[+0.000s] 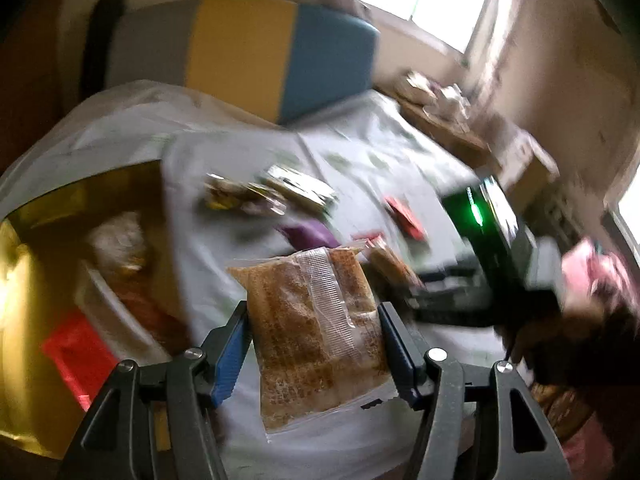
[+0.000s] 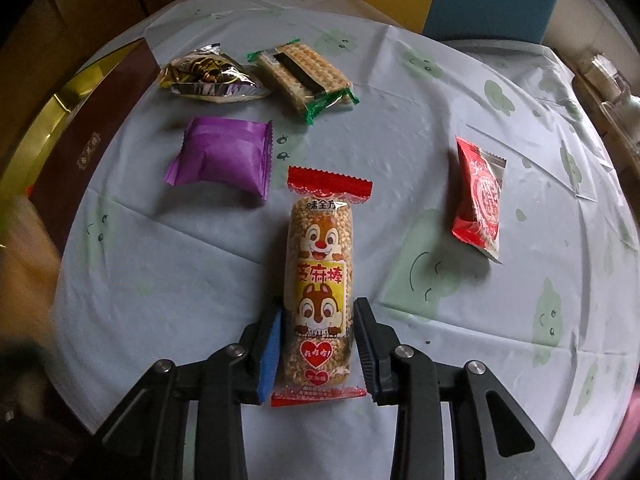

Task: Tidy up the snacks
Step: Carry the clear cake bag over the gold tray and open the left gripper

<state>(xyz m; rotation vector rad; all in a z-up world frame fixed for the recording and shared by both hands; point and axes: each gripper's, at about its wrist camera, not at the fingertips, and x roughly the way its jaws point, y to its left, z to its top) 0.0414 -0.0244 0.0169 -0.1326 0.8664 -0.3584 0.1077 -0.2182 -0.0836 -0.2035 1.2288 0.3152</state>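
The left gripper (image 1: 314, 344) is clamped on a clear-wrapped brown cracker pack (image 1: 316, 332), bound for the gold box (image 1: 48, 216) to its left. The right gripper (image 2: 316, 354) straddles the sesame stick pack (image 2: 319, 280), its pads seemingly touching but the grip uncertain; it should squeeze firmly before lifting.

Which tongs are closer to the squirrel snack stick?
Right. The right tongs straddle the squirrel snack stick, one finger on each side. The left tongs are off holding a clear bag of brown snack.
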